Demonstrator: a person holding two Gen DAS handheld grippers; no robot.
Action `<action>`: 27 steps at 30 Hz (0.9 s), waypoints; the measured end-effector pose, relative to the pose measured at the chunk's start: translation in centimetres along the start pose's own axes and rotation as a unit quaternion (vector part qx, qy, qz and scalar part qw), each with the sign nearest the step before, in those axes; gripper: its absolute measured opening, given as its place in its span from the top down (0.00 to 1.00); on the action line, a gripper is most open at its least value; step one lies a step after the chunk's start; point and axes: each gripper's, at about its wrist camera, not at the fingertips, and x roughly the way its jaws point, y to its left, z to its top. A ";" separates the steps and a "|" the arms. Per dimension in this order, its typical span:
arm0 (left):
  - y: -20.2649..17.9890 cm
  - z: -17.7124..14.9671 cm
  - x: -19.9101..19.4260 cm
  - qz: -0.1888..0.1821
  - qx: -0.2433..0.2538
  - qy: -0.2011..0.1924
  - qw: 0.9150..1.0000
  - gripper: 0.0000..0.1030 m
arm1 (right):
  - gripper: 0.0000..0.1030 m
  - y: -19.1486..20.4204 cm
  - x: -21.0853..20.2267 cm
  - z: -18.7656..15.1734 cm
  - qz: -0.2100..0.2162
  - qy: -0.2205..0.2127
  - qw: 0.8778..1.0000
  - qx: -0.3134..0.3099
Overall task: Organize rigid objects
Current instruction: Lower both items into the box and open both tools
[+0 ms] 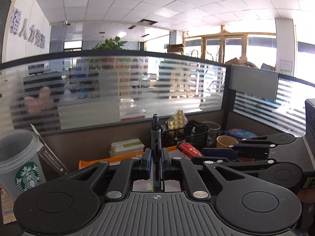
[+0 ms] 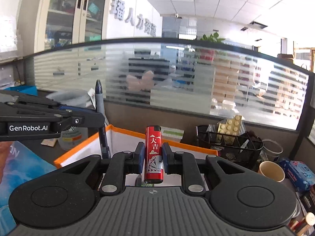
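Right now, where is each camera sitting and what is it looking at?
Left wrist: sits on the left gripper, facing the glass partition; its fingers clamp an upright pen.
Right wrist: sits on the right gripper, facing the same way; its fingers clamp a red lighter.
Shared: each shows the other gripper, the black mesh organizer and the paper cup.

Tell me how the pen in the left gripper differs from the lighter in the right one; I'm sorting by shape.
The pen is slim, grey-black and tapers to a tip; the lighter is a broader, flat-sided red body printed with Chinese characters and playing cards. The pen sticks out well beyond the left gripper; the lighter reaches less far past the right gripper. Both stand upright, clamped between closed jaws.
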 end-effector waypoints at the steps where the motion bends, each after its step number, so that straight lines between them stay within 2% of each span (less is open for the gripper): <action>1: 0.2 -0.2 0.6 -0.001 -0.003 0.007 1.000 0.93 | 0.83 -0.1 0.7 -0.1 0.000 0.007 1.000 0.000; 12: 2.4 -4.5 7.2 -0.005 -0.031 0.098 0.995 0.93 | 0.83 -0.7 7.9 -3.5 -0.002 0.114 0.993 -0.015; 18: 3.1 -5.2 8.6 -0.001 -0.034 0.121 0.992 0.92 | 0.83 -0.7 9.8 -4.5 -0.006 0.160 0.987 -0.030; 21: 3.2 -5.5 8.8 0.001 -0.035 0.127 0.991 0.92 | 0.82 -0.7 10.3 -4.5 -0.010 0.169 0.985 -0.033; 23: 3.2 -5.6 8.6 0.005 -0.037 0.126 0.991 0.87 | 0.76 -0.6 10.3 -4.4 -0.015 0.169 0.985 -0.036; 25: 3.2 -5.6 8.2 0.005 -0.037 0.124 0.992 0.85 | 0.56 -0.6 10.1 -4.4 -0.024 0.162 0.986 -0.037; 27: 3.1 -5.4 7.6 0.008 -0.037 0.120 0.992 0.79 | 0.44 -0.8 9.7 -4.2 -0.027 0.154 0.987 -0.032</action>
